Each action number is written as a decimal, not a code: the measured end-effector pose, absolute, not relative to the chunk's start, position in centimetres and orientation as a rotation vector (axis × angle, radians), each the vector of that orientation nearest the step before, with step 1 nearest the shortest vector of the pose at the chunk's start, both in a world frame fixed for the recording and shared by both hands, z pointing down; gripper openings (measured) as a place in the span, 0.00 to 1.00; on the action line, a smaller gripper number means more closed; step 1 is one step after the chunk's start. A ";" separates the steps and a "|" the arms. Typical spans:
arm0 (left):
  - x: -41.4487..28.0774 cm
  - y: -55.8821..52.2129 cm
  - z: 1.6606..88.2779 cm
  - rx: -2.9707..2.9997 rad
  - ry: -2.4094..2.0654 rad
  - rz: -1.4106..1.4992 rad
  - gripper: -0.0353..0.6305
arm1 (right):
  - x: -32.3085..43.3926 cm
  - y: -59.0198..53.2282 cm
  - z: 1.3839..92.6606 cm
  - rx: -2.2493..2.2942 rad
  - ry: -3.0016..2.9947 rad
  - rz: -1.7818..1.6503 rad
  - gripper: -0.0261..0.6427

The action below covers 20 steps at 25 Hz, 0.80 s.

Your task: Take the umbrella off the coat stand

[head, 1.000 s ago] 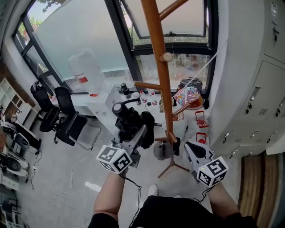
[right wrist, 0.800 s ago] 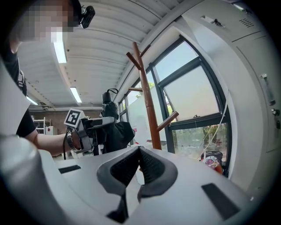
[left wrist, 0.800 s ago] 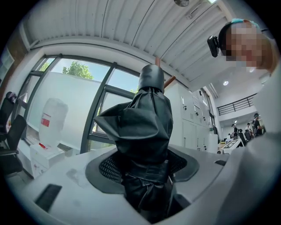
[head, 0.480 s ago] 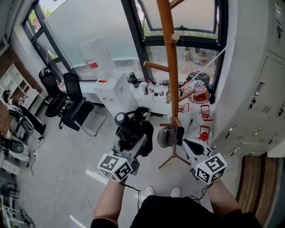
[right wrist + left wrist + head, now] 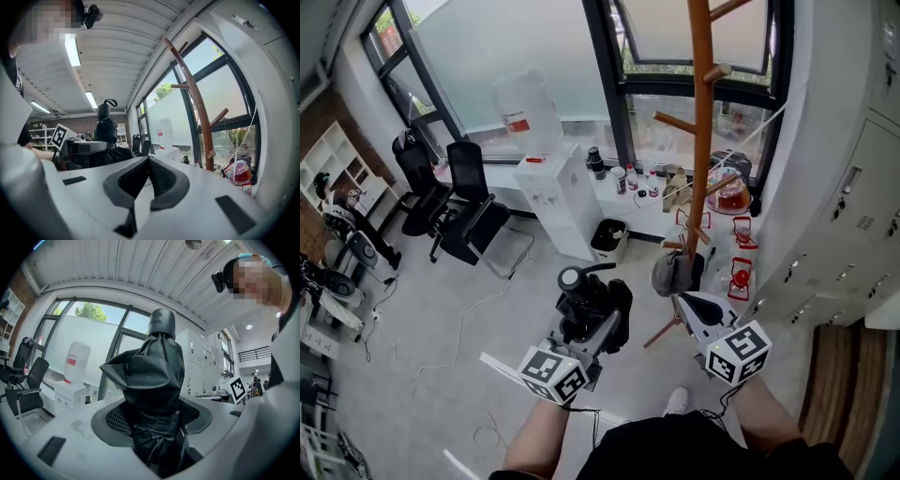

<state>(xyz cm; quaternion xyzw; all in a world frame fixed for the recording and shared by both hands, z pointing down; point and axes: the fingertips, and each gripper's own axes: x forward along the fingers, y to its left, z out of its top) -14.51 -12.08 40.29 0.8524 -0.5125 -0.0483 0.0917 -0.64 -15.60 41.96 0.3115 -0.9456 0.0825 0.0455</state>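
A folded black umbrella is clamped in my left gripper, clear of the wooden coat stand and to its left. In the left gripper view the umbrella stands upright between the jaws and fills the middle; the left gripper is shut on its lower part. My right gripper is low beside the stand's base, shut and empty. In the right gripper view its pads meet at the right gripper; the stand rises on the right and the umbrella shows at the left.
A grey cap-like item hangs low on the stand. A white water dispenser and a bin are by the window, black office chairs at left, grey lockers at right. Cables lie on the floor.
Both grippers have drawn back from the coat stand, the left one carrying the umbrella away to the left. The stand now sits farther right and farther off in the head view.
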 end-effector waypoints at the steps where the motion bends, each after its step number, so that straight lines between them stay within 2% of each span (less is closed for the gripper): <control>1: -14.8 -11.2 40.5 2.537 -1.513 -0.129 0.45 | -1.2 -14.8 41.9 0.962 -2.887 0.252 0.12; 9: -14.6 -4.8 43.3 2.589 -1.363 -0.025 0.45 | -3.4 -8.3 42.7 1.095 -2.835 0.253 0.12; 20: -10.8 0.2 46.6 2.669 -1.113 0.048 0.45 | -0.4 -1.8 44.7 1.342 -2.699 0.294 0.12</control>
